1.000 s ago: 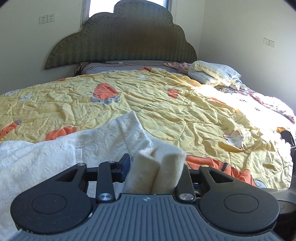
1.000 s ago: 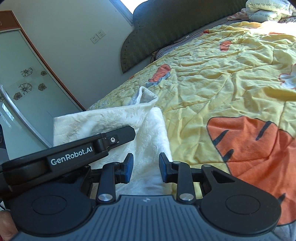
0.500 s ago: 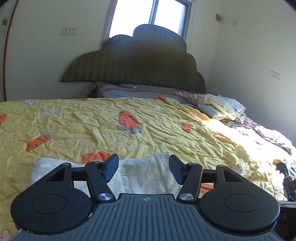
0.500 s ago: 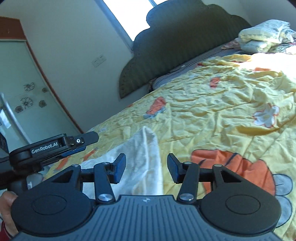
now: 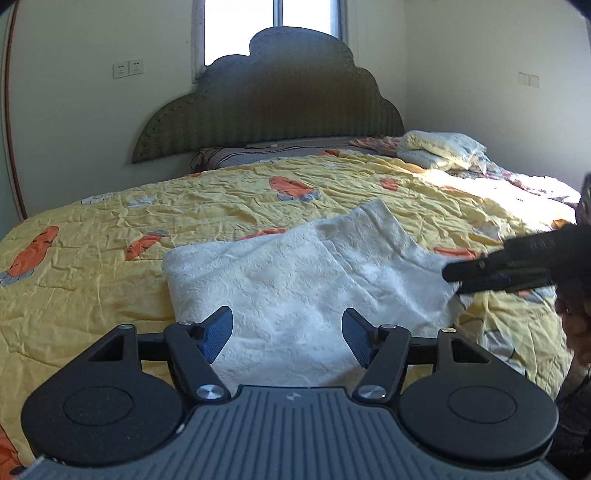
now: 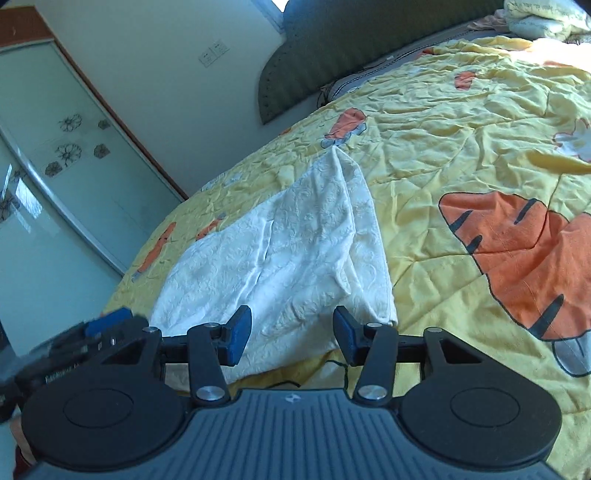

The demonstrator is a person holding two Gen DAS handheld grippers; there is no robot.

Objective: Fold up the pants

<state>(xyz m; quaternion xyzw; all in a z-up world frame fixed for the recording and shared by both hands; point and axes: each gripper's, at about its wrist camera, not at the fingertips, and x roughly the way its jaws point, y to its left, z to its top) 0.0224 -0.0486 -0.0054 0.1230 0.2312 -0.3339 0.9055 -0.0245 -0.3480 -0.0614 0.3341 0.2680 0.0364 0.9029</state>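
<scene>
Pants (image 5: 295, 280) ahead of left gripper (image 5: 287, 334).

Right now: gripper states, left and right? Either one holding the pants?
Left gripper: jaws opening, nothing gripped; white pants lie on the bed beyond it.
Right gripper: open, holding nothing; pads clear of the pants.

near edge of white pants (image 5: 295, 288) hidden behind left tongs (image 5: 287, 334), pillows (image 6: 546, 18) cut off
</scene>
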